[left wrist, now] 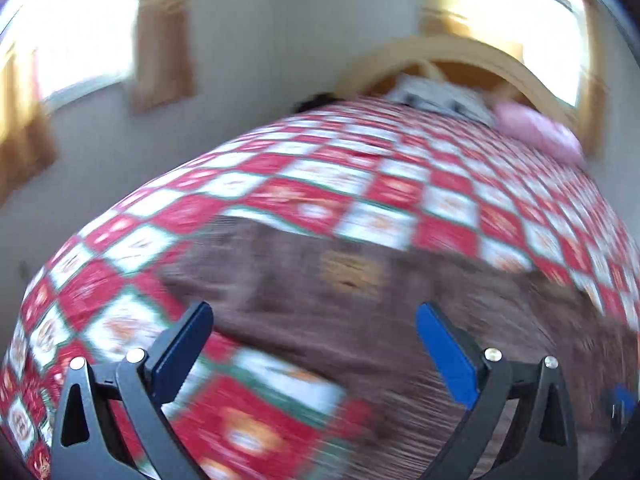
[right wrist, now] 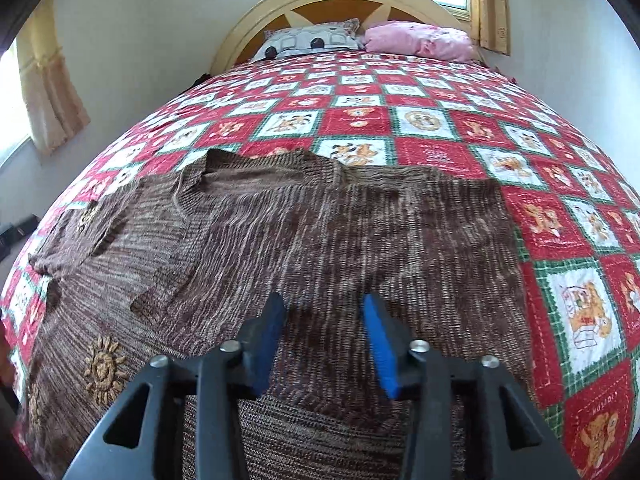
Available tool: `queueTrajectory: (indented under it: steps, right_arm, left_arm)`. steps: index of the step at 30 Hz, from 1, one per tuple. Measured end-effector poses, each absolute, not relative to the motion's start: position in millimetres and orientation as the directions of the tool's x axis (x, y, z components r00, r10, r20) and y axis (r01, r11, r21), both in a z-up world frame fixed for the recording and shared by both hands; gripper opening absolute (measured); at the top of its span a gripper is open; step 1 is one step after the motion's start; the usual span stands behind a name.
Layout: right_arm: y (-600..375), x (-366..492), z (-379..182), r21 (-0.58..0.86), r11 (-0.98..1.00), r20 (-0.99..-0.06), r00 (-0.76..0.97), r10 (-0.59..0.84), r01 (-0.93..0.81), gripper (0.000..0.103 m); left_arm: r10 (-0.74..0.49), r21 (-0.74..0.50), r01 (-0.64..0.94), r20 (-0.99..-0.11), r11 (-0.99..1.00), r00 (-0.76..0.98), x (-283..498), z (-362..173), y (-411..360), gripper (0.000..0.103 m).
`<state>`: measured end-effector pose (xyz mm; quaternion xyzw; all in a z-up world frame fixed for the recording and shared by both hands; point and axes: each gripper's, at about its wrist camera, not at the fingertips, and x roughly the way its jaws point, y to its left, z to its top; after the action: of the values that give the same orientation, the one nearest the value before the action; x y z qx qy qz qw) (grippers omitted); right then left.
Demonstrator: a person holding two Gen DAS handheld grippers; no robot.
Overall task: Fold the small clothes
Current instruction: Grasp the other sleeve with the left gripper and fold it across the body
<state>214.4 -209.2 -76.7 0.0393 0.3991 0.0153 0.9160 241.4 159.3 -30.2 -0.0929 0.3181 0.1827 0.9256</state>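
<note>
We had the brown knitted sweater (right wrist: 304, 232) spread flat on the red-and-white patchwork quilt (right wrist: 440, 128), neckline toward the headboard (right wrist: 256, 4). Our right gripper (right wrist: 325, 340) hovered over its lower half, jaws parted, holding nothing. Our left gripper (left wrist: 314, 344) gaped wide above the sweater (left wrist: 360, 300), the view badly blurred.

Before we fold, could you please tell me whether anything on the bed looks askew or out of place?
Only the sweater itself: its left sleeve is bunched at the quilt's edge, and a fold lies across its chest. Nothing looks spilled or damaged. The left view is too blurred to add more.
</note>
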Motion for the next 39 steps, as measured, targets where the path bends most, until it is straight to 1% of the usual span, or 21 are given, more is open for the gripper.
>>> queueTrajectory:
  steps: [1,4,5,6,8,11,12,14,16,17,18,19,20,26,31,35,39]
  right_arm:
    - [-208,214,-77,0.08,0.997,-0.73,0.681,0.059,-0.001,0.052]
    - [-202,215,-79,0.052,0.999,-0.732,0.68,0.039,-0.001,0.053]
    - [-201,212,-79,0.045,0.999,-0.732,0.681,0.034,-0.002,0.053]
    - [-200,211,-79,0.042,0.999,-0.732,0.681,0.033,-0.003,0.054]
    - [-201,214,-79,0.051,0.999,-0.731,0.681,0.042,-0.006,0.055]
    - [-204,214,-79,0.069,0.998,-0.729,0.682,0.055,-0.007,0.055]
    - [-204,214,-79,0.075,0.997,-0.728,0.683,0.059,-0.007,0.055]
    - [-204,213,-79,0.078,0.997,-0.728,0.683,0.062,-0.007,0.055]
    - [-204,213,-79,0.076,0.997,-0.728,0.683,0.06,-0.007,0.055]
    - [-204,213,-79,0.076,0.997,-0.728,0.683,0.06,-0.007,0.055]
    - [-205,213,-79,0.076,0.997,-0.728,0.683,0.06,-0.007,0.055]
    - [-204,213,-79,0.078,0.997,-0.728,0.683,0.061,-0.007,0.055]
    - [-204,213,-79,0.079,0.997,-0.727,0.683,0.062,-0.006,0.055]
    - [-206,213,-78,0.094,0.996,-0.724,0.685,0.074,-0.008,0.055]
    - [-206,213,-78,0.094,0.996,-0.724,0.685,0.074,-0.008,0.055]
    - [-207,213,-78,0.104,0.995,-0.723,0.686,0.082,-0.009,0.055]
    - [-207,213,-78,0.108,0.994,-0.722,0.687,0.085,-0.009,0.055]
  left_arm:
    - [0.29,-0.084,-0.44,-0.64,0.894,0.711,244,-32,182,0.103]
    - [0.296,-0.177,-0.549,-0.688,0.817,0.663,251,-45,239,0.102]
    - [0.296,-0.198,-0.577,-0.702,0.792,0.647,254,-51,255,0.099]
    - [0.299,-0.207,-0.598,-0.714,0.774,0.633,258,-58,267,0.092]
    - [0.303,-0.199,-0.624,-0.739,0.756,0.602,268,-70,281,0.085]
    - [0.243,-0.222,-0.613,-0.776,0.758,0.582,282,-90,291,0.072]
    - [0.233,-0.224,-0.609,-0.781,0.761,0.579,285,-94,292,0.072]
    - [0.287,-0.165,-0.606,-0.765,0.779,0.577,290,-97,285,0.072]
    - [0.303,-0.131,-0.601,-0.768,0.788,0.564,293,-98,280,0.068]
    - [0.302,-0.133,-0.599,-0.766,0.789,0.567,293,-97,280,0.058]
    - [0.295,-0.144,-0.596,-0.762,0.79,0.576,292,-96,282,0.035]
    - [0.272,-0.172,-0.583,-0.757,0.794,0.594,291,-95,285,0.021]
    - [0.243,-0.202,-0.567,-0.754,0.798,0.61,291,-95,287,0.012]
    - [0.231,-0.192,-0.529,-0.741,0.827,0.63,295,-89,282,0.01]
    - [0.238,-0.168,-0.464,-0.682,0.87,0.692,304,-58,253,0.01]
    - [0.16,-0.141,-0.3,-0.601,0.943,0.783,308,-22,186,0.009]
    - [0.029,-0.084,-0.088,-0.542,0.993,0.84,293,-8,94,0.009]
